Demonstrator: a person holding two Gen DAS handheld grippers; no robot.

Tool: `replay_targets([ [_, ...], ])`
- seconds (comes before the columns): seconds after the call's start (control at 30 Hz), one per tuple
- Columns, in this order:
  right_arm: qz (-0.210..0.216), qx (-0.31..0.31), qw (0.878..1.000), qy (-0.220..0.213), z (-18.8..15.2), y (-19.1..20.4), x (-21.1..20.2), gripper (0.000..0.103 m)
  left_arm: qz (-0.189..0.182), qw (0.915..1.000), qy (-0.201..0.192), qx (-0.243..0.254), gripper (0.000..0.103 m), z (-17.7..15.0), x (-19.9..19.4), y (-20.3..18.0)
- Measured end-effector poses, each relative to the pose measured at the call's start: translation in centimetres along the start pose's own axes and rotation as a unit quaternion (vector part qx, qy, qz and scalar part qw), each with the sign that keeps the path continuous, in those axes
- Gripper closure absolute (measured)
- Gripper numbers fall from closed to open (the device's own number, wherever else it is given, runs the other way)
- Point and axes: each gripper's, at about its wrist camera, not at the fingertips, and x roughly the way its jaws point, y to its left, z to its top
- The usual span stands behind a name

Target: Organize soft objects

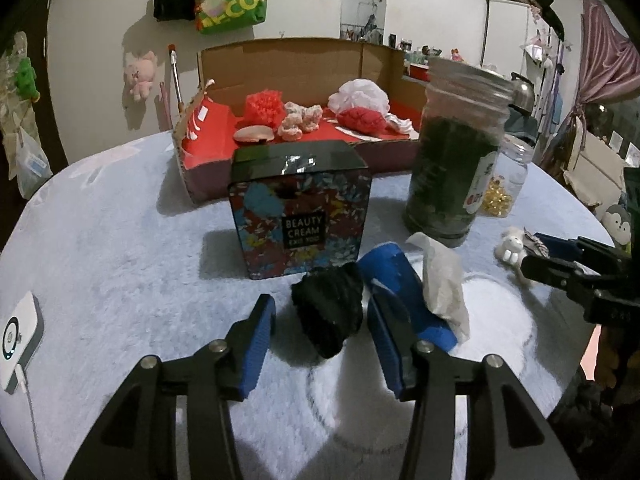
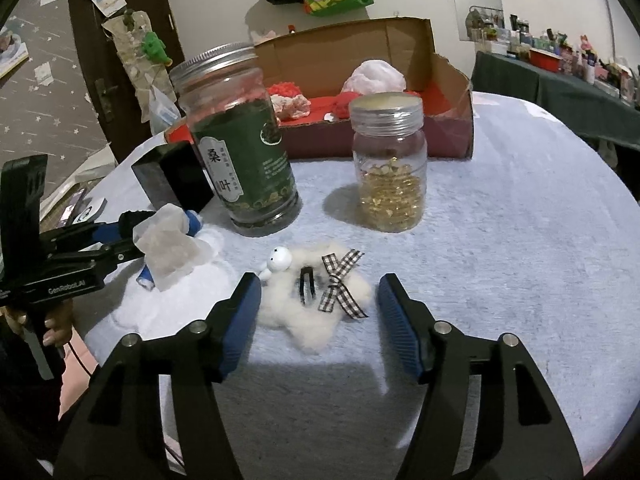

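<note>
A black knitted piece [image 1: 328, 316] lies on the pale fleece tabletop [image 1: 120, 240], between the blue pads of my left gripper [image 1: 320, 308]. The jaws stand apart and do not squeeze it. In the right wrist view a fluffy white hair clip [image 2: 288, 312] with a checked bow [image 2: 340, 280] rests between the pads of my right gripper [image 2: 319, 286], which is open around it. Behind stands a cardboard box [image 1: 280, 56] lined in red, holding red, pink and white soft items [image 1: 262, 108].
A patterned cream box [image 1: 300, 220] stands just beyond the black piece. A tall green-labelled jar [image 1: 452, 160] and a jar of golden capsules [image 2: 390, 168] stand nearby. A blue roll with white tissue [image 1: 440, 288] lies right of the left gripper. A white device [image 1: 18, 328] sits at the left edge.
</note>
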Motion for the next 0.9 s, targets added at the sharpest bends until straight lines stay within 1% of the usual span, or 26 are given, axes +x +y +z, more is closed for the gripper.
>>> replay_targets([
  [0.03, -0.006, -0.006, 1.0, -0.001, -0.1, 0.3, 0.1, 0.042, -0.001, 1.0, 0.001, -0.002, 0.062, 0.0, 0.1, 0.0],
  [0.1, -0.018, -0.016, 1.0, -0.008, -0.2, 0.8, 0.2, 0.042, -0.003, 1.0, -0.001, -0.003, 0.071, -0.1, 0.1, 0.1],
  [0.13, -0.021, -0.021, 1.0, -0.008, -0.3, 0.9, 0.3, 0.042, -0.005, 1.0, -0.003, -0.006, 0.072, -0.1, 0.0, 0.2],
  [0.17, -0.025, -0.026, 0.999, -0.011, -0.4, 1.1, 0.3, 0.045, -0.007, 0.9999, -0.004, -0.008, 0.074, -0.2, -0.1, 0.3],
  [0.2, -0.026, -0.028, 0.999, -0.013, -0.5, 1.1, 0.3, 0.052, -0.01, 0.9999, -0.006, -0.011, 0.075, -0.2, -0.3, 0.4],
  [0.23, -0.024, -0.028, 0.999, -0.015, -0.5, 1.1, 0.2, 0.052, -0.014, 0.9998, -0.007, -0.013, 0.076, -0.2, -0.4, 0.4],
  [0.33, -0.01, -0.017, 1.0, -0.018, -0.3, 0.5, -0.2, 0.058, -0.023, 0.9995, -0.013, -0.016, 0.076, -0.2, -1.1, 0.3],
  [0.37, -0.007, -0.013, 1.0, -0.019, -0.2, 0.3, -0.4, 0.072, -0.023, 0.9995, -0.016, -0.015, 0.076, -0.2, -1.3, 0.2],
  [0.4, -0.004, -0.008, 1.0, -0.019, -0.1, 0.1, -0.5, 0.071, -0.023, 0.9995, -0.019, -0.013, 0.076, -0.2, -1.6, 0.1],
  [0.6, 0.021, 0.016, 1.0, -0.016, 0.2, -0.9, -0.7, 0.071, -0.025, 0.9994, -0.024, -0.009, 0.076, 0.1, -2.1, -0.3],
  [0.9, 0.009, 0.018, 0.999, -0.025, 0.8, -1.4, -1.8, 0.071, -0.011, 0.9995, -0.025, -0.015, 0.076, 0.3, -2.6, 0.5],
])
